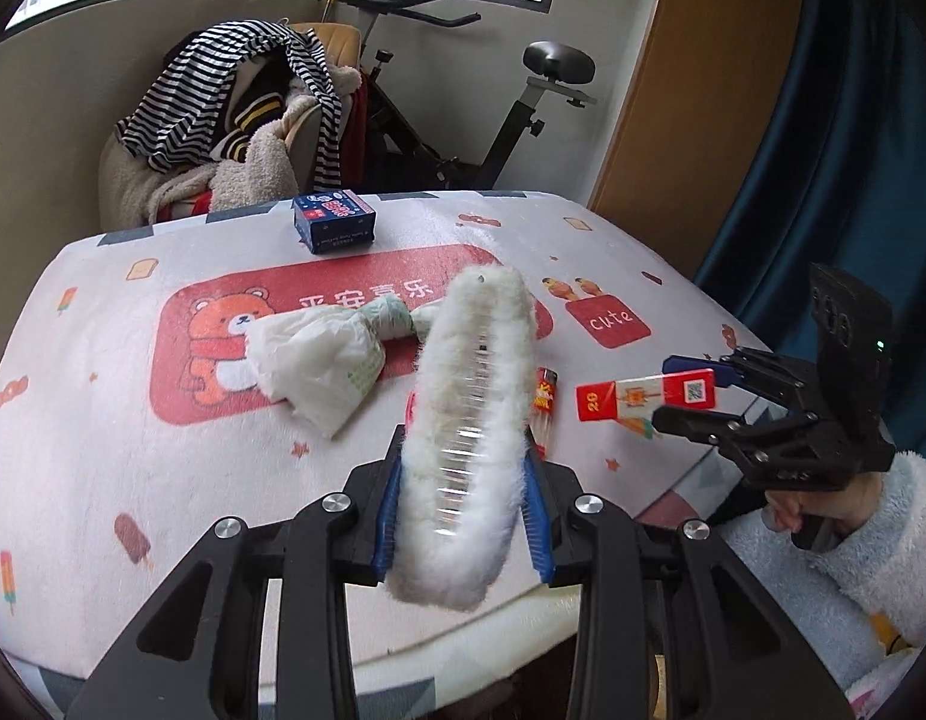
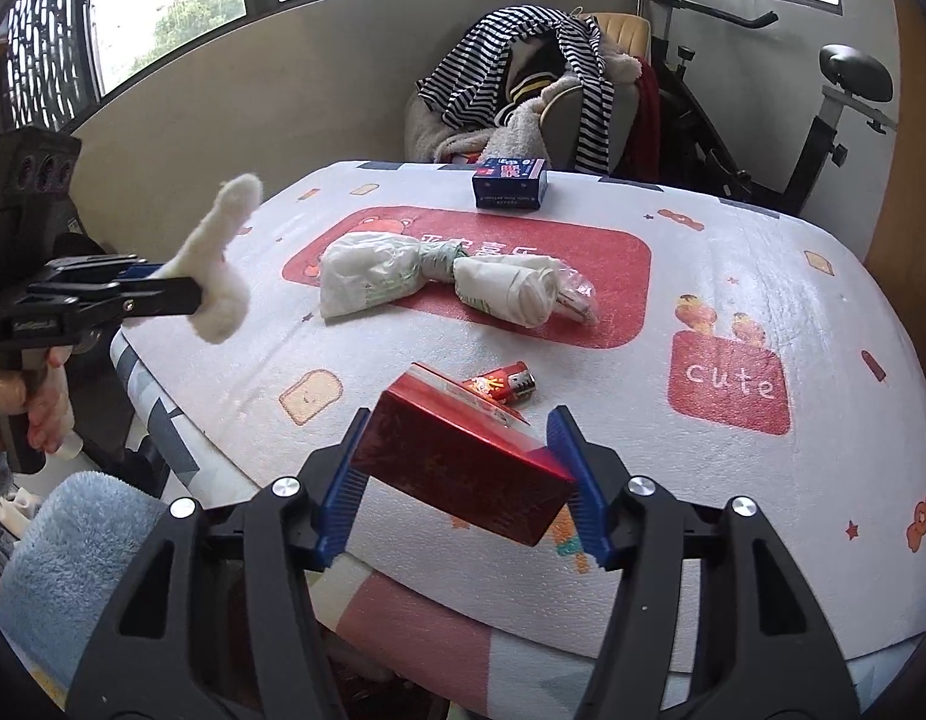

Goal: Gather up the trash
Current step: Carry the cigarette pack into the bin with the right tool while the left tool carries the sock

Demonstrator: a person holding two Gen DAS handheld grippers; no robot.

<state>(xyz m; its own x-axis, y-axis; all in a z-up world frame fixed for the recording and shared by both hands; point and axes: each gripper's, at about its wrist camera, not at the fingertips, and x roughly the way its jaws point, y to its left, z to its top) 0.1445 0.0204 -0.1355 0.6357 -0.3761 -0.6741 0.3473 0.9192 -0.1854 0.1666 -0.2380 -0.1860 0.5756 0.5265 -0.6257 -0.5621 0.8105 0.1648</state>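
Left wrist view: left tongs (image 1: 463,468) are clamping a fluffy white strip (image 1: 469,414), long axis pointing straight away, lifted over the bench (image 1: 163,450). Right tongs (image 1: 685,399) are gripping a red cigarette pack (image 1: 643,393).

Right wrist view: the pack (image 2: 463,462) is sitting crosswise between the blue pads. Still lying on the bench: lighter (image 2: 502,385) just ahead, knotted plastic bag (image 2: 439,276) (I think) beyond, blue box (image 2: 510,182) farthest. Nothing's blocking.
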